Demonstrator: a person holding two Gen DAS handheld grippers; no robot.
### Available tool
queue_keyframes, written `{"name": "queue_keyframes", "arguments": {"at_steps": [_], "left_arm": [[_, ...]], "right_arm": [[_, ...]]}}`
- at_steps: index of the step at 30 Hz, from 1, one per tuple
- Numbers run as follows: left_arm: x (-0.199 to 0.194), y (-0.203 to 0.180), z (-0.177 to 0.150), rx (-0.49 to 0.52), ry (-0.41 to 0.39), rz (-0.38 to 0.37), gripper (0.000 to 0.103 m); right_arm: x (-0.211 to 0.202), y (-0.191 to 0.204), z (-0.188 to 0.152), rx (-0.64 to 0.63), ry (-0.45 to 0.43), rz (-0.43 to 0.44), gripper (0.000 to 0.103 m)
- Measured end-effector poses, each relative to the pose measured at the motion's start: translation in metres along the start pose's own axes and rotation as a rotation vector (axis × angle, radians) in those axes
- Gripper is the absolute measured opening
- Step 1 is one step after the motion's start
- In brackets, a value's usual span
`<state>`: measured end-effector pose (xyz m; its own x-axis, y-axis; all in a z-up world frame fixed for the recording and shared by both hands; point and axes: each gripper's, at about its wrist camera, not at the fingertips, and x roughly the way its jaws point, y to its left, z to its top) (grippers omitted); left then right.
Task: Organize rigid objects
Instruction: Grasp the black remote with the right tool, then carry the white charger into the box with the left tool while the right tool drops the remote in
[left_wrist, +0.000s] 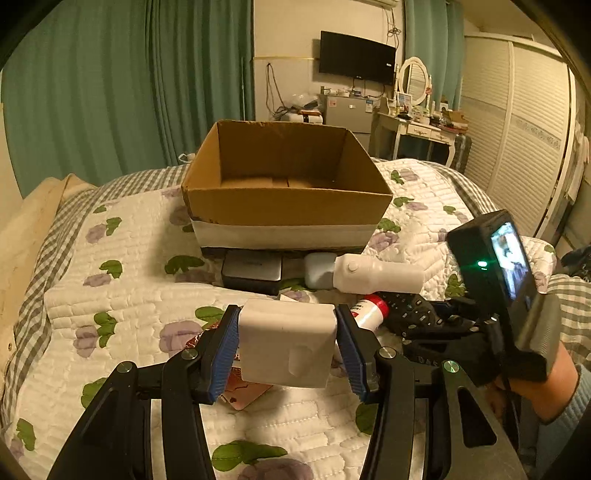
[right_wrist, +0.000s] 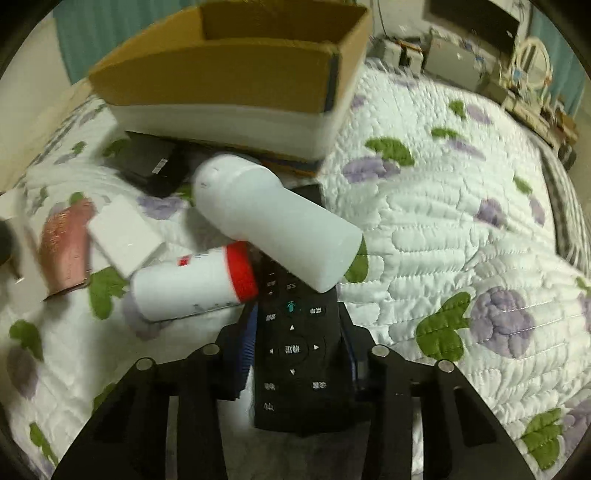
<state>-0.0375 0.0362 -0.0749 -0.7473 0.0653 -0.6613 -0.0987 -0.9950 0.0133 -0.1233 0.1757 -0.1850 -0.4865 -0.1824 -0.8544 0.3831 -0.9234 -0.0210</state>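
Note:
My left gripper (left_wrist: 286, 345) is shut on a white square block (left_wrist: 286, 341), held above the quilt in front of the open cardboard box (left_wrist: 288, 201). My right gripper (right_wrist: 297, 350) is shut on a black remote control (right_wrist: 295, 354) that lies on the quilt. A big white bottle (right_wrist: 273, 218) rests across the remote's far end. A white bottle with a red band (right_wrist: 195, 288) lies just left of it. The right gripper also shows at the right of the left wrist view (left_wrist: 436, 332).
A flat white block (right_wrist: 123, 232) and a pink box (right_wrist: 66, 247) lie to the left. A dark flat device (left_wrist: 251, 271) and a pale case (left_wrist: 317, 269) lie against the box front. A flowered quilt (right_wrist: 461, 240) covers the bed.

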Motion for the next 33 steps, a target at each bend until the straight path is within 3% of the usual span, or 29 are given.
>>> {"name": "queue_keyframes", "arguments": {"at_steps": [7,9,19,26,33], "left_arm": [[-0.008,-0.001,0.003,-0.009,-0.010,0.004,0.052],[-0.013,-0.001,0.005,-0.016,-0.019,-0.004,0.052],[-0.040,-0.002,0.022,-0.032,-0.082,-0.014,0.052],[-0.049,0.002,0.059,-0.050,-0.121,-0.030,0.052],[-0.029,0.023,0.121,-0.048,-0.154,0.016,0.052]], "right_arm": [[-0.046,0.010,-0.007,-0.018,-0.092,-0.014,0.032],[-0.058,0.014,-0.005,-0.023,-0.112,-0.012,0.021],[-0.110,0.020,-0.002,-0.048,-0.208,-0.034,0.018],[-0.148,0.022,0.039,-0.060,-0.330,-0.014,0.017],[-0.161,0.021,0.111,-0.088,-0.423,0.006,0.017]]}}
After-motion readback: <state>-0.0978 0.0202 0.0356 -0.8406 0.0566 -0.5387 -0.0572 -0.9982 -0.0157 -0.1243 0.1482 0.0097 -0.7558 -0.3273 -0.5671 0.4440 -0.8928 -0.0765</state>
